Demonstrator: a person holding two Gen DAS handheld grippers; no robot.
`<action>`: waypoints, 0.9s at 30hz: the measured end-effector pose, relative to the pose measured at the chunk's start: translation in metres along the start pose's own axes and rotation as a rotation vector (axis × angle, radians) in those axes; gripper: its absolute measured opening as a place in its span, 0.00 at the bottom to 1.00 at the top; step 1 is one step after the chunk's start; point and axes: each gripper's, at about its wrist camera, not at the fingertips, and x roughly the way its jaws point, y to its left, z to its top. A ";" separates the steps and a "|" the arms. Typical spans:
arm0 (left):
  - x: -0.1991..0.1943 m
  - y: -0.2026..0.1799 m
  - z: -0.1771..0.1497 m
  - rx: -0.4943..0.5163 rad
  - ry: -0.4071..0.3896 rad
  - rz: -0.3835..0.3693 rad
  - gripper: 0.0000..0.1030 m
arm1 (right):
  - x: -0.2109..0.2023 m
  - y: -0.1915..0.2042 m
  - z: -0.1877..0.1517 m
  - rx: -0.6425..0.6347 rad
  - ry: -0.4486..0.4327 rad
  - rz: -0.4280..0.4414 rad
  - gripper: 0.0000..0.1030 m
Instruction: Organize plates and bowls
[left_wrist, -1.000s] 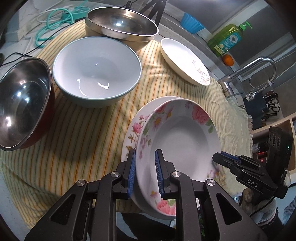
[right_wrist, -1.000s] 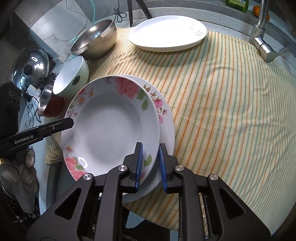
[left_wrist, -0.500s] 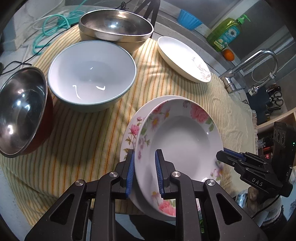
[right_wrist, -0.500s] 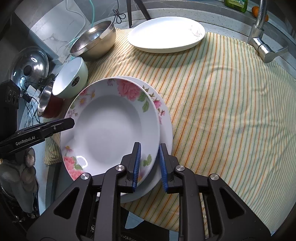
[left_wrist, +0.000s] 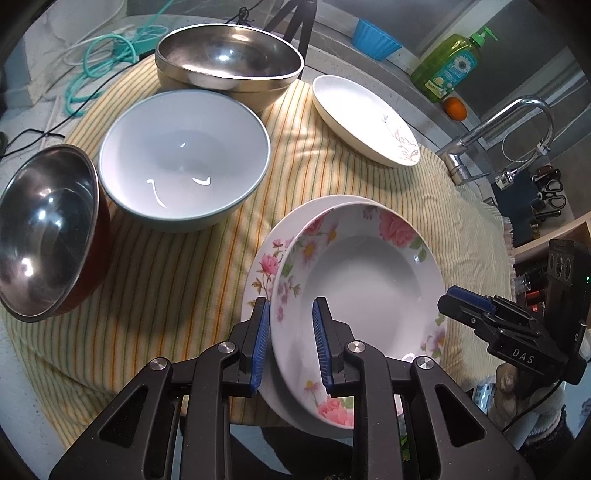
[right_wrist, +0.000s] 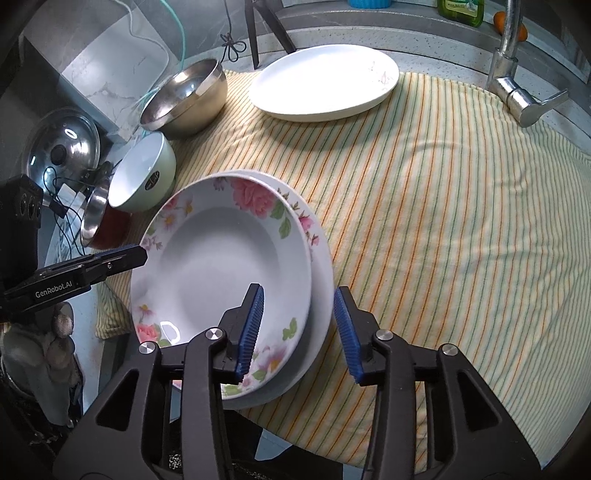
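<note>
A deep floral plate sits stacked on a second floral plate at the near edge of the striped cloth. My left gripper straddles the top plate's near rim, jaws slightly parted around it. My right gripper is open, its jaws wide on either side of both plates' rims. Each gripper shows in the other's view, the right one and the left one. A white-and-green bowl, a steel bowl, a red-sided steel bowl and a plain white plate stand further back.
A faucet and a green soap bottle stand at the back right. A pot lid and cables lie to the left. The striped cloth is bare on its right half.
My right gripper has opened wide and let go of the floral plate's rim. My left gripper's jaws have parted a little. The top plate has settled onto the lower plate.
</note>
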 end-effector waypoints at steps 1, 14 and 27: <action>-0.002 0.000 0.000 -0.001 -0.002 -0.001 0.21 | -0.002 -0.002 0.001 0.005 -0.008 0.004 0.40; -0.017 -0.018 0.032 -0.004 -0.065 -0.079 0.22 | -0.033 -0.047 0.043 0.082 -0.128 0.037 0.40; 0.024 -0.043 0.103 -0.066 -0.107 -0.105 0.21 | -0.009 -0.094 0.124 0.031 -0.142 -0.021 0.40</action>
